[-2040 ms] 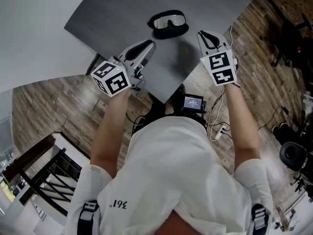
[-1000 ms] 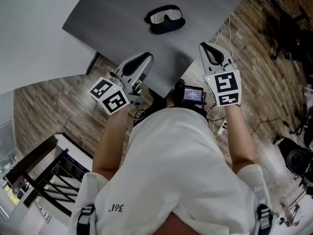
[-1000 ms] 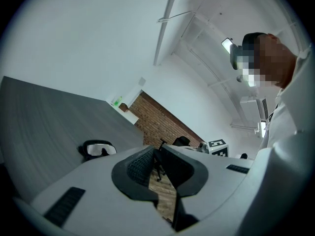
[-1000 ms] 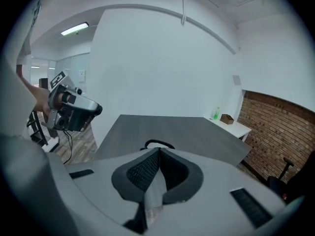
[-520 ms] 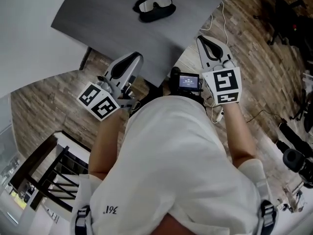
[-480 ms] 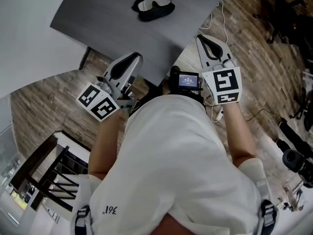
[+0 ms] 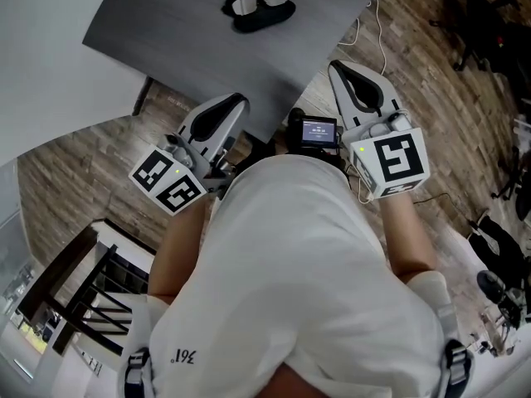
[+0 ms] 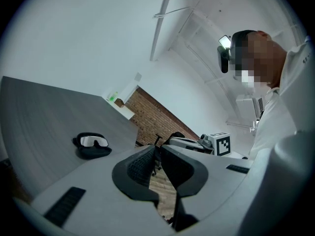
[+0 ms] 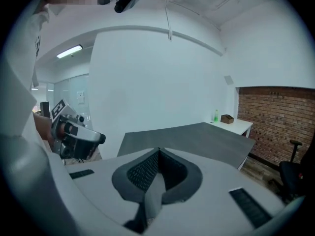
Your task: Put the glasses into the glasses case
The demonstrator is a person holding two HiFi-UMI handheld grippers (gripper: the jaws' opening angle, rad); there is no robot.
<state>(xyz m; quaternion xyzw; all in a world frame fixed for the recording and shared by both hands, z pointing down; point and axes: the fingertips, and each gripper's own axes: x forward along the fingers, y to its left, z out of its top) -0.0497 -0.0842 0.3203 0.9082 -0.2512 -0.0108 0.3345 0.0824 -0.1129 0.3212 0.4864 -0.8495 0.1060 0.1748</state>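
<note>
The clear-lensed glasses [image 7: 259, 2] lie in the black oval glasses case [image 7: 264, 21] on the far part of the dark grey counter [image 7: 191, 40]. The left tongs [image 7: 236, 100] and right tongs [image 7: 333, 65] are both closed together and empty. They are held by the counter's near corner, well apart from the case.

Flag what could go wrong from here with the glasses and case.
The glasses look only rested in the open case; a nudge might tip them out. Both the left gripper and right gripper are shut, off the table, so reaching in without opening could shove the case.
</note>
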